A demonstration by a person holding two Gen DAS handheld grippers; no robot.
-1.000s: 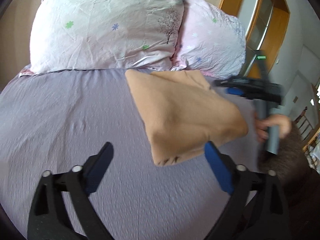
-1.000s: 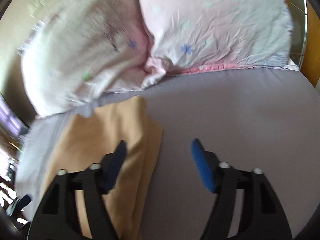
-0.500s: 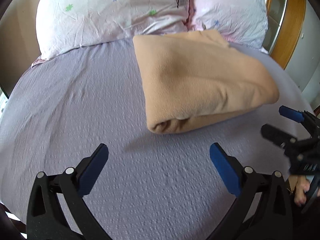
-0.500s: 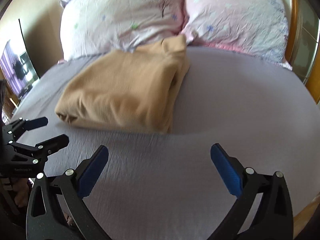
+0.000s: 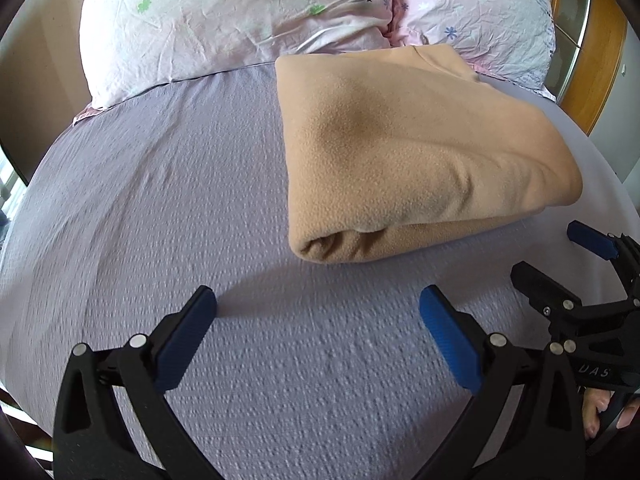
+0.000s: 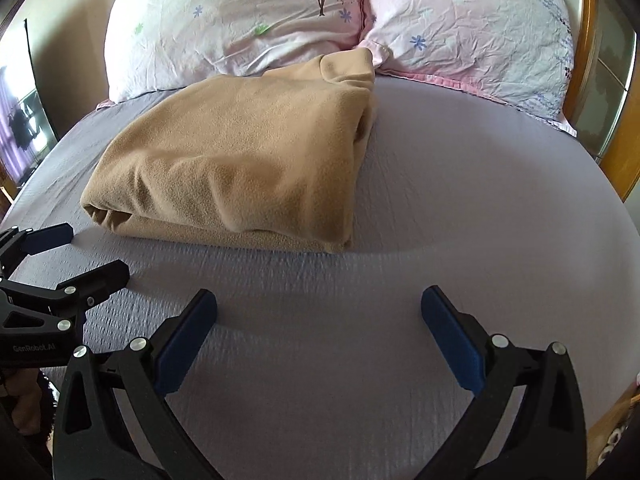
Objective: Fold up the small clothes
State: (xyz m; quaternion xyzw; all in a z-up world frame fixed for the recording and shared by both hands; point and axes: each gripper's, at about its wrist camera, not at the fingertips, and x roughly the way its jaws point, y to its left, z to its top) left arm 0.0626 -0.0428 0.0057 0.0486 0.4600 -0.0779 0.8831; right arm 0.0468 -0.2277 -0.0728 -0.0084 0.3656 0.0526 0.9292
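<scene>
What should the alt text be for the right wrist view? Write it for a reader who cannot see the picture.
A folded tan fleece garment lies on a lavender bed sheet, its far end against two floral pillows. The right tongs are open and empty in the foreground, and the left tongs are open at the left edge.

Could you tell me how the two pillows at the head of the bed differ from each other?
The left pillow is paler, nearly white, and carries a tree print; the right pillow is pinker, and no tree shows on its visible face. The folded tan garment hides more of the left pillow's lower edge than the right's. Both are crinkled with small flower prints.
</scene>
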